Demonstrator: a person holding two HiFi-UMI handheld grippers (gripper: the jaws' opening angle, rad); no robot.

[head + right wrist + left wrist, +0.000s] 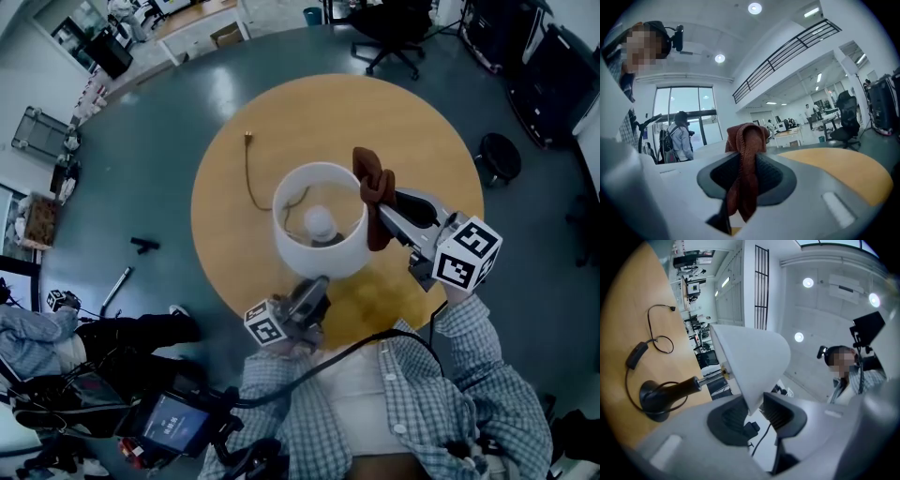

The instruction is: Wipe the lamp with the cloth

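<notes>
"Two grippers, both busy. What has each got?"

"The left gripper (754, 411) has its jaws pressed onto the lower rim of the lampshade (750, 357), with the thin edge caught between the pads. The right gripper (745, 173) pinches the rust-brown cloth (746, 140) at about mid-length. A bunched loop stands above the jaws and a tail droops below them."

"Where does the lamp sit?"

"On the round wooden table (412, 122), near its middle, just ahead of the person. The head view looks down into the shade's open top at the bulb (320, 221), so I judge the lamp upright — long axis vertical, from the dark base (655, 399) up the stem (682, 386) to the shade. Its cord (248, 178) trails across the tabletop, away from the person. The cloth hangs just beside the shade's top rim, on the right. I can't tell whether it touches."

"How will they handle?"

"The shade looks thin and light. A hard push would likely dent it or tip the lamp, so the rim pinch seems a sensible steadying hold, with the weight low in the base. The cloth is soft and limp — its length runs up and down across the jaws. Held at the middle, its loose tail is the part that would drag over the shade."
</notes>
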